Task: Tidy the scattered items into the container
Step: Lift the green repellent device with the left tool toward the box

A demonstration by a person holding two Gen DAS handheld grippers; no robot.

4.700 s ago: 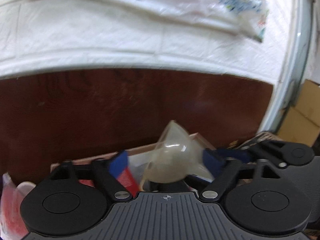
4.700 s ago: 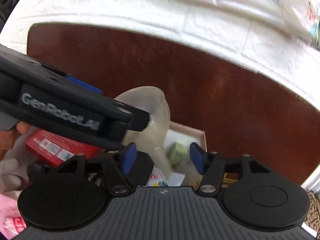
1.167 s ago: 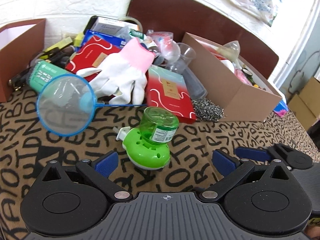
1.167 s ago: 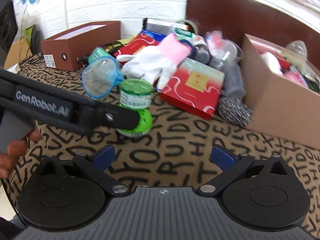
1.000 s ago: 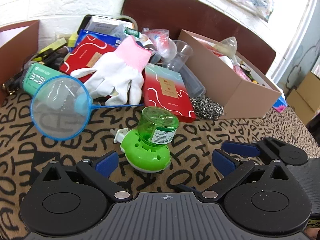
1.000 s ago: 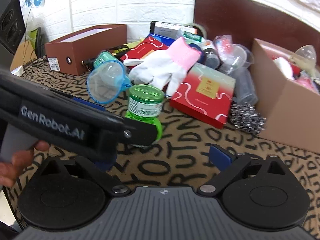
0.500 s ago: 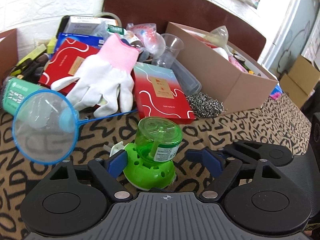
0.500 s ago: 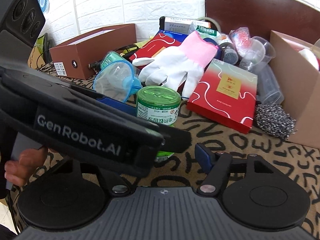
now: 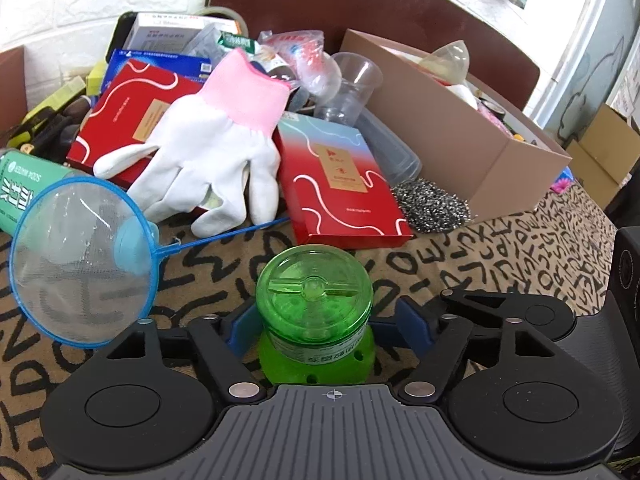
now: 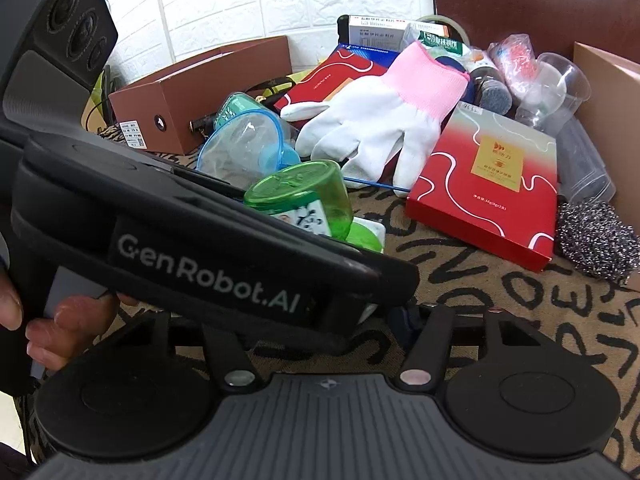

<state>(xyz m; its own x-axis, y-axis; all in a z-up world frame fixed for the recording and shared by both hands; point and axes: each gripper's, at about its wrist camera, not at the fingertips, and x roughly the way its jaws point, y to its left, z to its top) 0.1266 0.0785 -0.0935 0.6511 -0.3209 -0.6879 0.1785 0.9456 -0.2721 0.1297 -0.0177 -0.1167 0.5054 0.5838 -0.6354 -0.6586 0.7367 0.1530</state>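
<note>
A green repellent bottle on a lime plug base (image 9: 314,308) stands on the patterned cloth. My left gripper (image 9: 326,328) is closing, and its blue pads (image 9: 242,330) touch the lime base on both sides. In the right wrist view the green device (image 10: 300,204) leans to the left behind the left gripper's black body. My right gripper (image 10: 326,316) is also closing. Only its right pad (image 10: 404,320) shows, beside the device, with nothing seen gripped. The brown cardboard box (image 9: 460,148) stands to the right and holds several items.
A white glove with a pink cuff (image 9: 208,152), red flat boxes (image 9: 340,184), a steel scourer (image 9: 432,206), a blue net strainer (image 9: 80,264) and clear cups (image 9: 352,84) lie behind the device. A small brown box (image 10: 192,100) stands far left. A hand (image 10: 68,320) holds the left gripper.
Both grippers have moved forward and down toward the green device while their jaws narrowed. The left pads now flank its base, and the device has tipped from upright.
</note>
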